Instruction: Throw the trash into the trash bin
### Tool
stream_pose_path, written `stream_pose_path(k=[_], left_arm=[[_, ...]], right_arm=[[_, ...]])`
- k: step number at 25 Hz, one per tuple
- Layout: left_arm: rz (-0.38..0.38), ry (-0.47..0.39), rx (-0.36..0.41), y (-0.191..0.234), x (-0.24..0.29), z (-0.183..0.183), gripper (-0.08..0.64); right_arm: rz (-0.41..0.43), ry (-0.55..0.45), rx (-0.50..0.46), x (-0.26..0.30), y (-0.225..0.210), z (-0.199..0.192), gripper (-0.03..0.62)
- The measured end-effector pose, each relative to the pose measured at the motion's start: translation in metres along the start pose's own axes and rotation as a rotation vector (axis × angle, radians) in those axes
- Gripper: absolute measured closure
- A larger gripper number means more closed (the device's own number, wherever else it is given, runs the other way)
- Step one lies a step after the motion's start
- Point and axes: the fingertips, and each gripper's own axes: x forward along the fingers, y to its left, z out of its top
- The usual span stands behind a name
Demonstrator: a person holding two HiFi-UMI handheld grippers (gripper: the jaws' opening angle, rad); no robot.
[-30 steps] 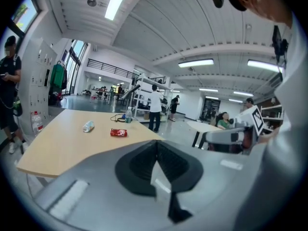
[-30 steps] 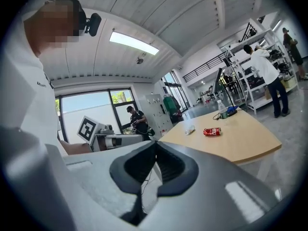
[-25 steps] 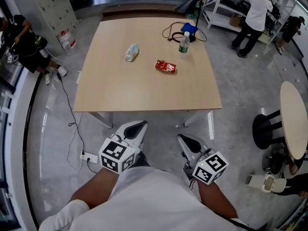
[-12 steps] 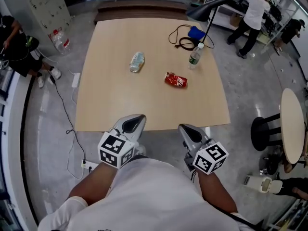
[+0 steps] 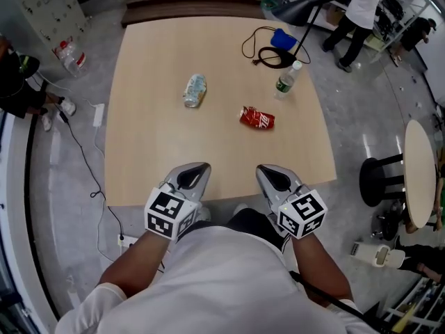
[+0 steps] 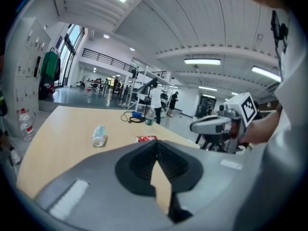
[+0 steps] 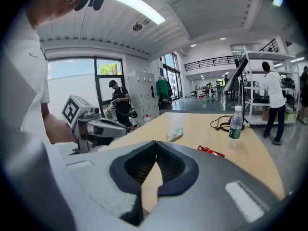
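On the wooden table lie a crushed clear plastic bottle and a flattened red can. An upright bottle with a green label stands behind the can. My left gripper and right gripper hover side by side over the table's near edge, well short of the trash. Both have their jaws shut, with nothing between them.
A black cable coil with a blue object and a lamp arm occupy the far right corner. A round table and a black stool stand at the right. A power strip lies on the floor. People stand at the far left and back right.
Both grippers have advanced from in front of the table to its near edge. The table and trash appear closer. Both pairs of jaws stayed shut.
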Motion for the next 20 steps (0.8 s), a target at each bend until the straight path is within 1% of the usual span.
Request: stream_pose_path(k=[4,8,9,13,18,20], left_arm=[[0.004,0.021,-0.013,0.009,0.02,-0.006,0.552],[0.024,0.044,-0.035,0.019,0.04,-0.01,0.552],[0.031,0.05,-0.045,0.021,0.045,-0.011,0.552],[0.052,0.088,-0.067,0.027,0.063,-0.019,0.552],[0.09,0.126,-0.106,0.038,0.085,-0.031,0.552],[0.101,0.138,-0.122,0.041,0.096,-0.035,0.552]], right_arm=[[-0.05,0.086,-0.095,0.019,-0.031,-0.018,0.591],[-0.132,0.172,-0.285,0.042,-0.065,-0.034,0.587],[-0.141,0.195,-0.327,0.048,-0.072,-0.037,0.554],[-0.151,0.286,-0.448,0.073,-0.1,-0.049,0.546],[-0.147,0.367,-0.565,0.105,-0.124,-0.063,0.5],[-0.141,0.393,-0.615,0.117,-0.131,-0.069,0.497]])
